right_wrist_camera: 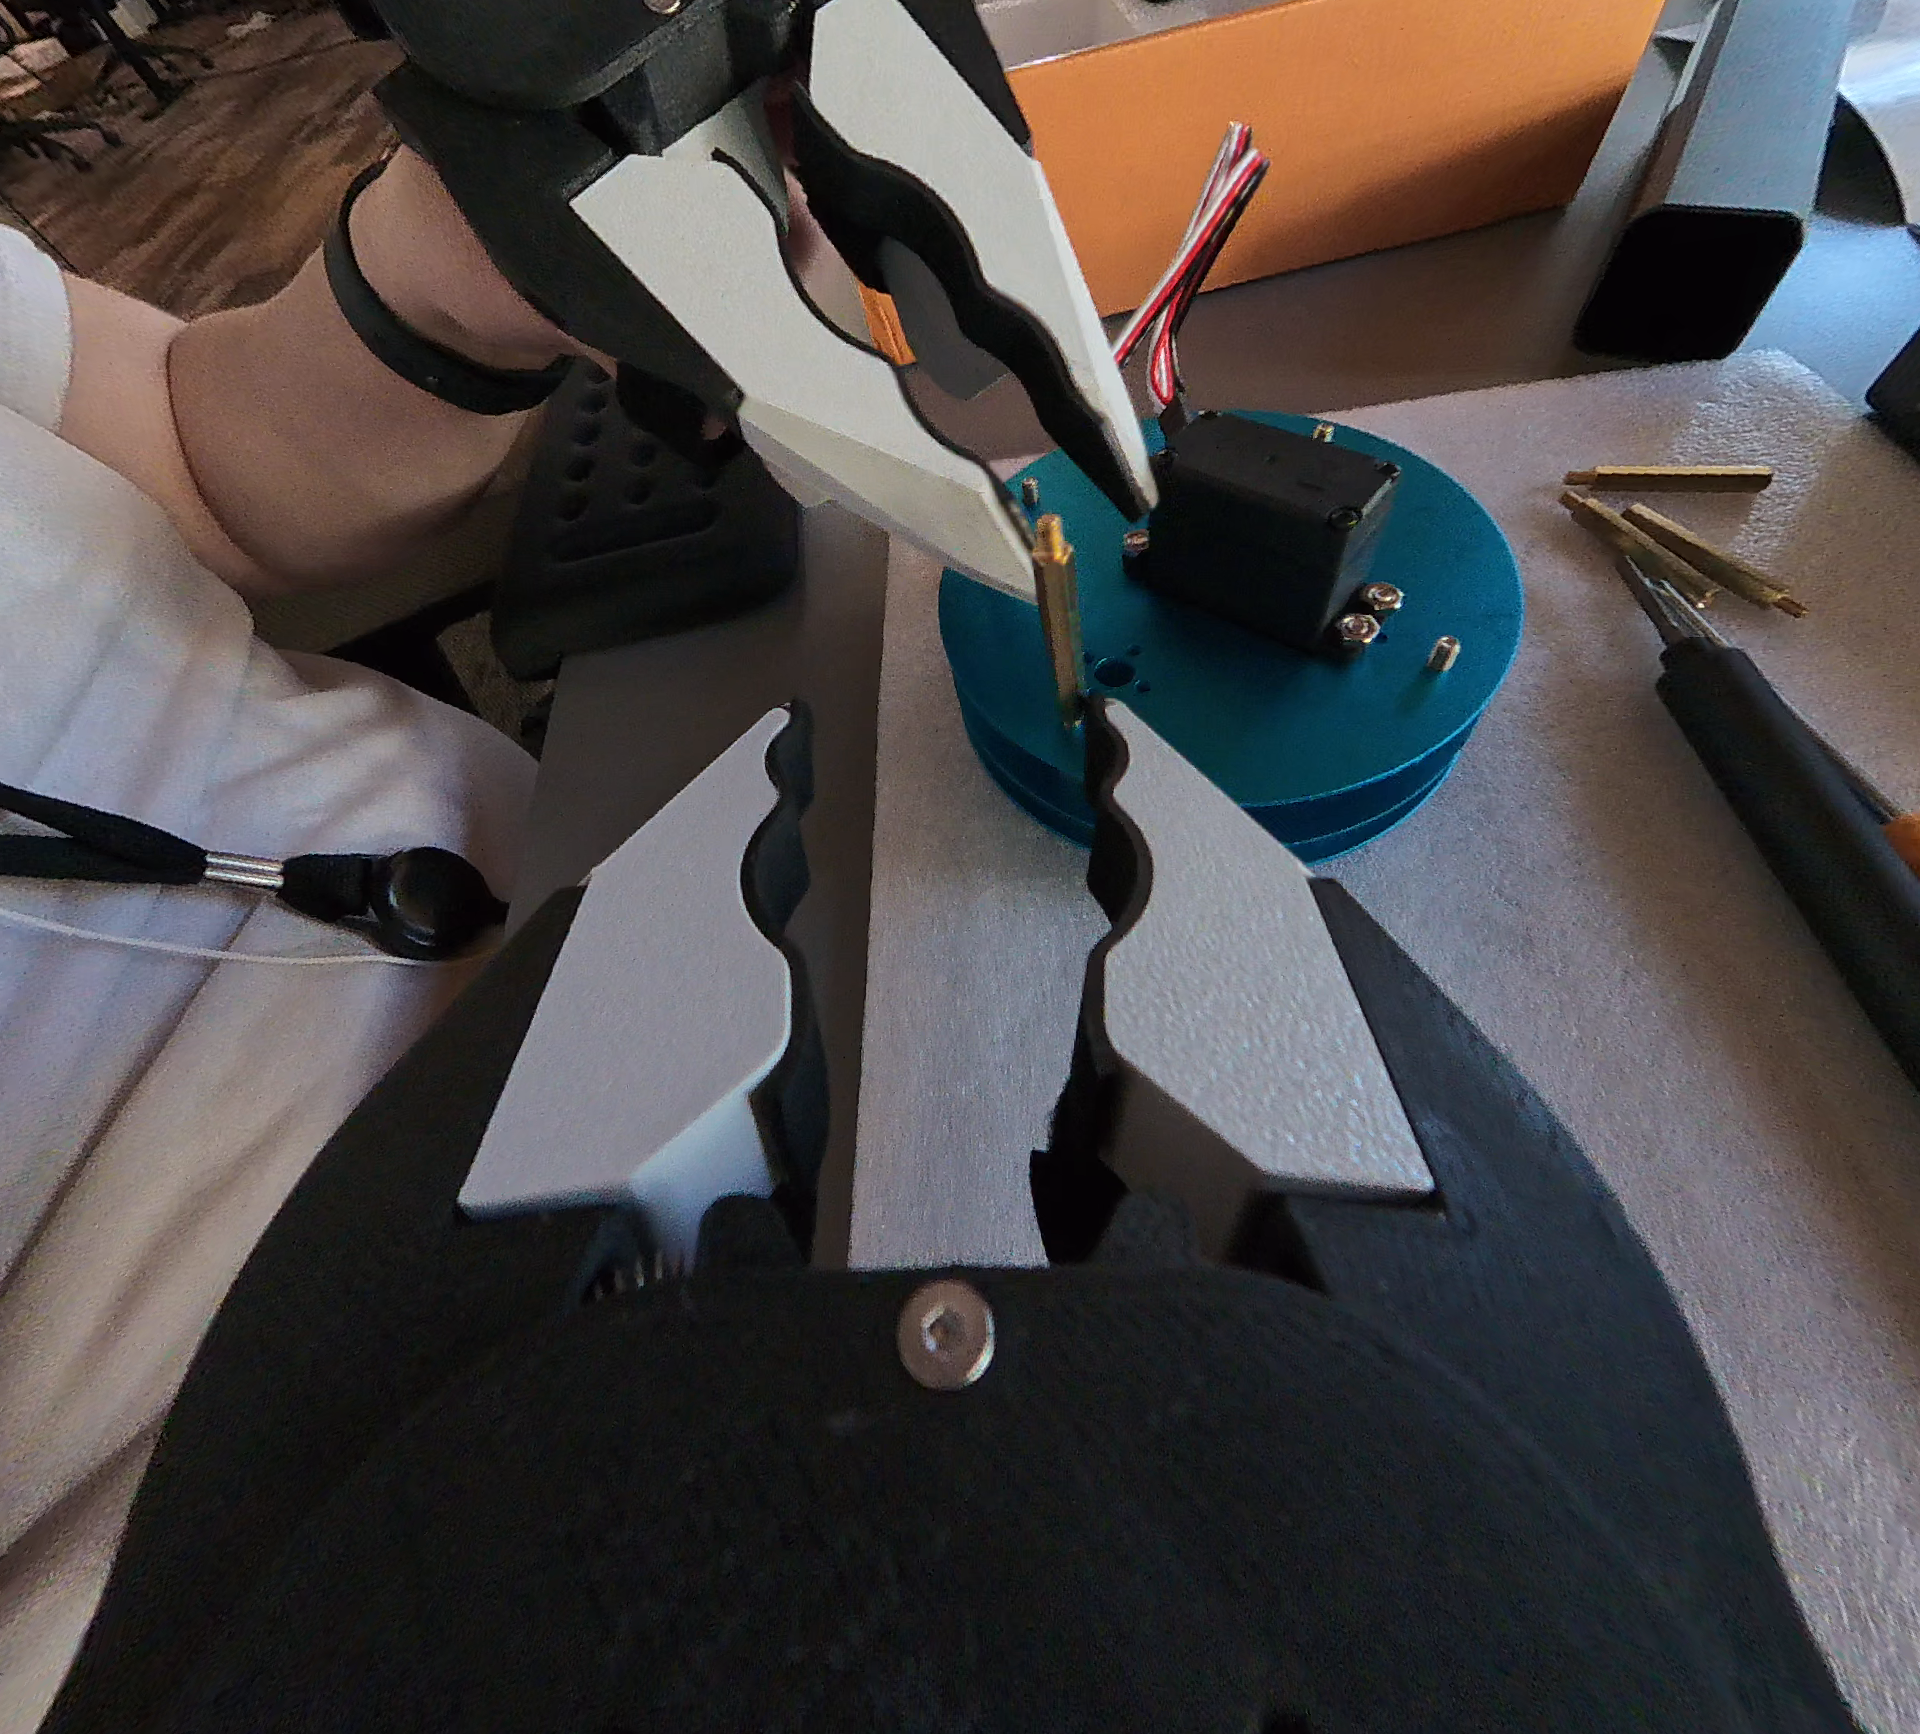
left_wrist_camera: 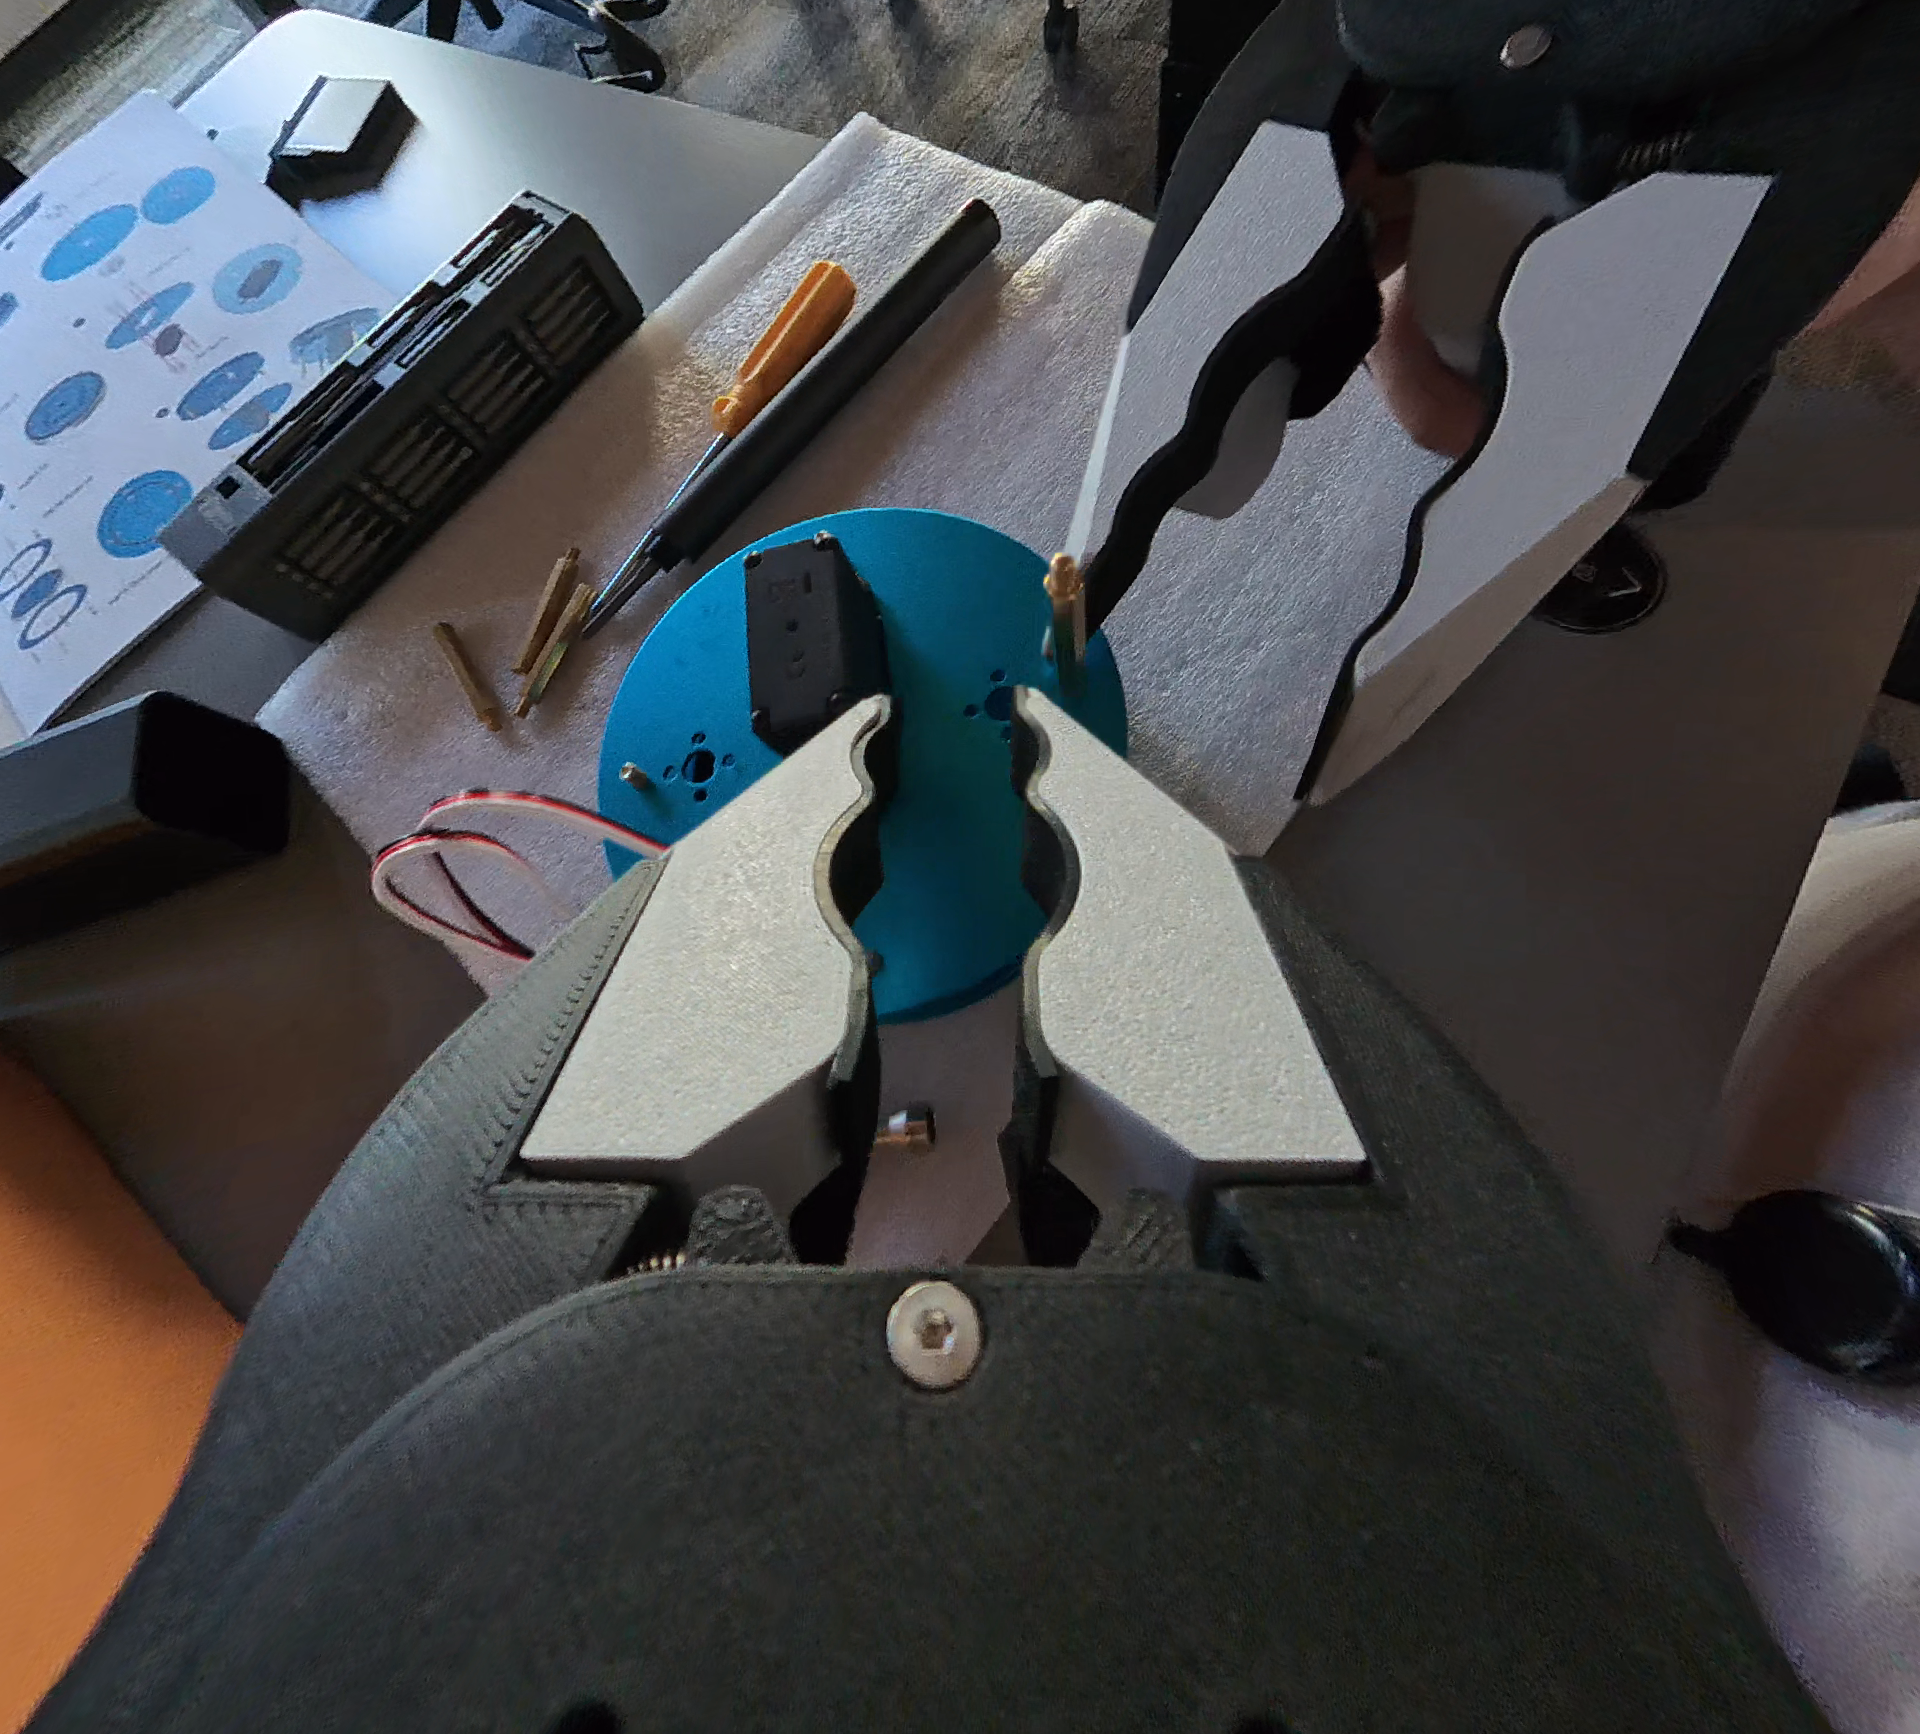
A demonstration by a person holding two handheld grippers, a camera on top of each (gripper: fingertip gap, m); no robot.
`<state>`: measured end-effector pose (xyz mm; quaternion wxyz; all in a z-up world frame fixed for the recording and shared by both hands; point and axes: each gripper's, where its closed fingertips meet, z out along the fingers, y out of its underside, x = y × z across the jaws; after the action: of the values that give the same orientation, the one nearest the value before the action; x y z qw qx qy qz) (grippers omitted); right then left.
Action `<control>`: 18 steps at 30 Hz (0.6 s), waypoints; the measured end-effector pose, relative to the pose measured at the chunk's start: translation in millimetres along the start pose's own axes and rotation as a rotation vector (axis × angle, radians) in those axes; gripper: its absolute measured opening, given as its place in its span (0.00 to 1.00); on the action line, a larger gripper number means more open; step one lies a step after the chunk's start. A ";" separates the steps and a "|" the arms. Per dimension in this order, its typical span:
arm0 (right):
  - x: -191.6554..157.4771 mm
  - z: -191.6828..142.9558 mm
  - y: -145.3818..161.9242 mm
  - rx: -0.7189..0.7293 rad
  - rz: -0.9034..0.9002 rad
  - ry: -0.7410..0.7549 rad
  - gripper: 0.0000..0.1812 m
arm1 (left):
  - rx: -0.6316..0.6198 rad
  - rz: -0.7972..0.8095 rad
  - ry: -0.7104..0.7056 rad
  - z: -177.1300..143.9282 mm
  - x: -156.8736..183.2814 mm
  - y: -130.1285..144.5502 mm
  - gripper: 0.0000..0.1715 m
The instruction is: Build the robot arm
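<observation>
While both tongs sit over the blue disc (right_wrist_camera: 1299, 728), neither one grips anything. We see the left tongs (left_wrist_camera: 956, 708) released, with a clear gap between the tips above the disc top, just beside the black motor block (right_wrist_camera: 1262, 521) bolted onto it. The right tongs (right_wrist_camera: 945, 718) are spread wider, tips at the disc's near edge. A brass post (right_wrist_camera: 1057, 614) stands upright at the disc rim. One left fingertip is right at its top and one right fingertip just beside its base, but we can't tell if either touches. Red, white and black wires (right_wrist_camera: 1195, 261) rise from the motor block. The disc rests on a white foam sheet (right_wrist_camera: 1558, 1009). Loose brass posts (right_wrist_camera: 1673, 541) and a black screwdriver (right_wrist_camera: 1808, 801) lie near it, with an orange box (right_wrist_camera: 1351, 95) behind.
</observation>
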<state>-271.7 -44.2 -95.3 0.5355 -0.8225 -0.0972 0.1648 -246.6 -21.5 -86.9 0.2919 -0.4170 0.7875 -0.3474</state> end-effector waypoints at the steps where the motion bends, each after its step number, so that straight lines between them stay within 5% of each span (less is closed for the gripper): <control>1: 1.4 -1.3 -1.8 0.011 0.000 0.007 0.28 | 0.005 -0.011 0.007 -1.7 0.6 0.1 0.13; 7: -1.2 4.8 -9.6 0.032 -0.011 -0.011 0.30 | 0.034 -0.023 0.040 0.9 7.5 -8.2 0.20; 11: -2.4 -3.1 -2.7 0.003 -0.007 0.011 0.29 | 0.042 -0.021 -0.022 -2.6 -3.1 -8.2 0.10; 15: 0.7 -7.0 -9.2 0.035 -0.007 0.032 0.29 | 0.048 -0.036 0.048 -7.7 8.5 -9.4 0.26; 18: -2.7 1.2 -11.5 0.025 -0.022 0.011 0.31 | 0.047 -0.009 0.005 -2.5 5.8 -11.5 0.27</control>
<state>-274.5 -39.4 -84.8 0.5483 -0.8155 -0.1013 0.1553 -246.1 -30.5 -77.3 0.2980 -0.4128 0.7779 -0.3683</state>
